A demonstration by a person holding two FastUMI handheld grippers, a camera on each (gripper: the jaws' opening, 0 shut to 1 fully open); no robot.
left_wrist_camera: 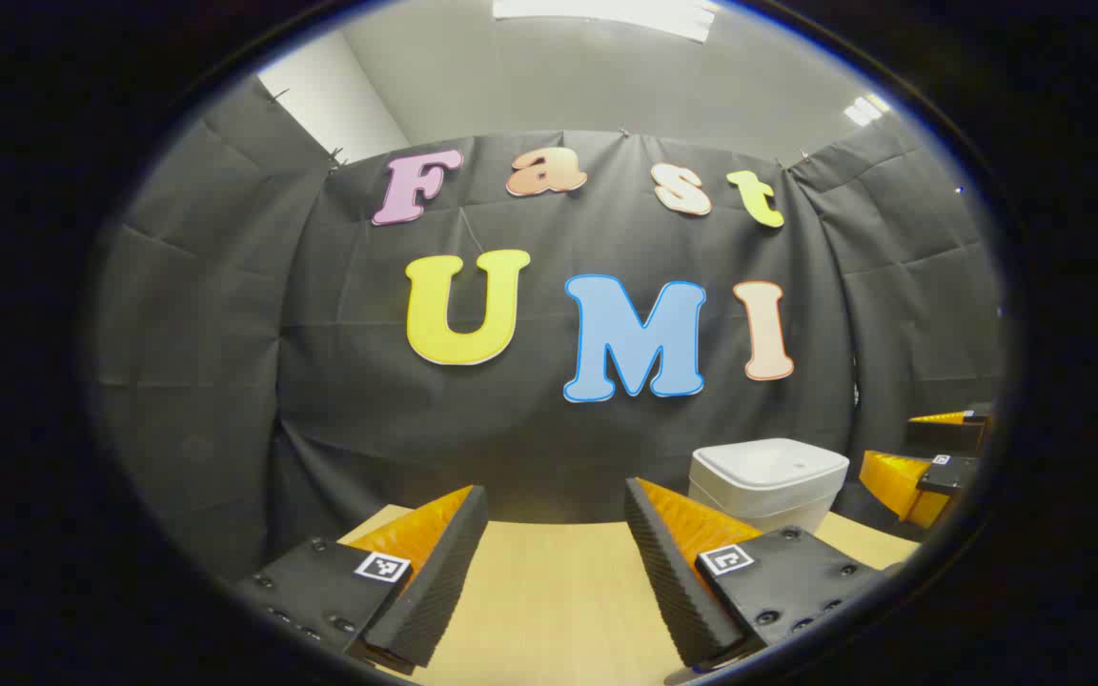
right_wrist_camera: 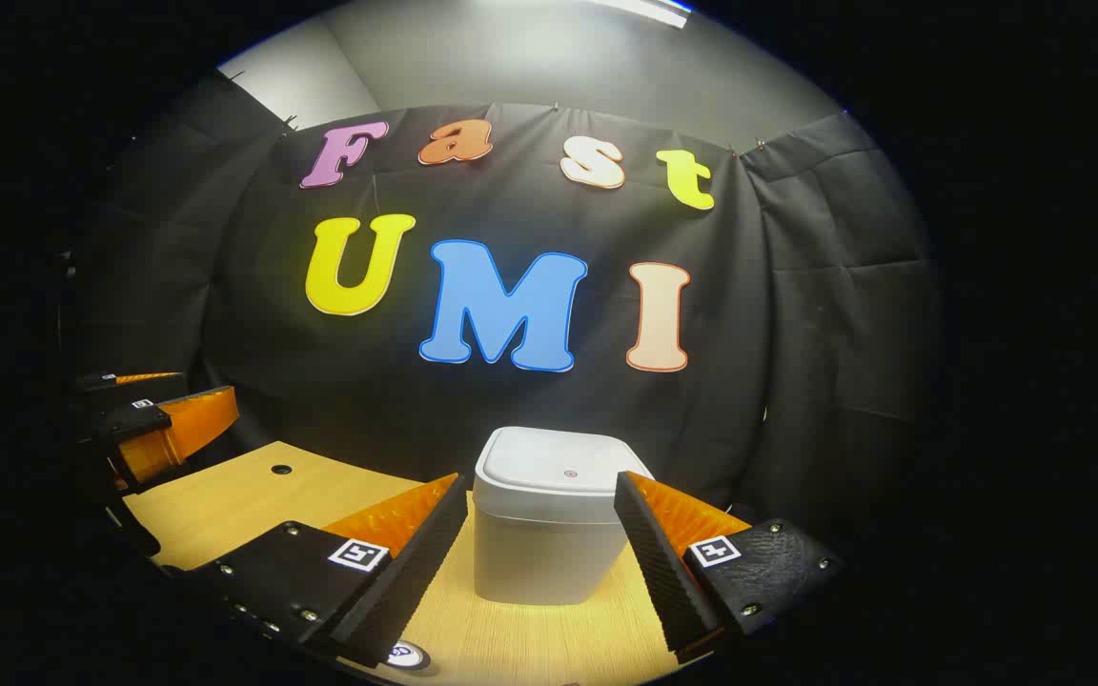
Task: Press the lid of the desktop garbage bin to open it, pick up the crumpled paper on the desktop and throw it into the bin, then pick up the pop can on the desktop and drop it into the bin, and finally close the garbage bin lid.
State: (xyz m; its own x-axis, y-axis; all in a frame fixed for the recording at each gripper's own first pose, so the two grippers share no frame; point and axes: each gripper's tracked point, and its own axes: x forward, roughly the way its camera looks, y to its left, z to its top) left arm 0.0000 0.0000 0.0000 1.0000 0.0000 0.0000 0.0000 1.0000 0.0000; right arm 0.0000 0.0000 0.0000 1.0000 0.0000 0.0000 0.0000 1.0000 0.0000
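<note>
Desktop garbage bin (right_wrist_camera: 549, 519), a pale plastic box with rounded corners, standing upright on the wooden desktop (right_wrist_camera: 254, 495) close to the black cloth wall, its lid (right_wrist_camera: 563, 472) lying flat and closed. In the right gripper view the right gripper (right_wrist_camera: 539, 538) faces the bin squarely, its fingers spread wide with nothing between them, one to either side of the bin's front but not touching it. In the left gripper view the left gripper (left_wrist_camera: 554, 553) hangs over bare desktop, likewise spread and empty, with the bin (left_wrist_camera: 766, 481) off to its right; the other gripper appears farther off at that view's right edge. A small dark hole (right_wrist_camera: 281, 469) marks the desktop to the left. The bin appears light and hollow, with smooth, stiff walls, so it will probably slide or tip if pushed sideways. The lid is therefore best pressed straight down from above. A small mark (right_wrist_camera: 570, 473) near the lid's centre may indicate the press point, though this cannot be confirmed. Crumpled paper would likely be light and soft; a pop can, thin-walled and easily dented.
</note>
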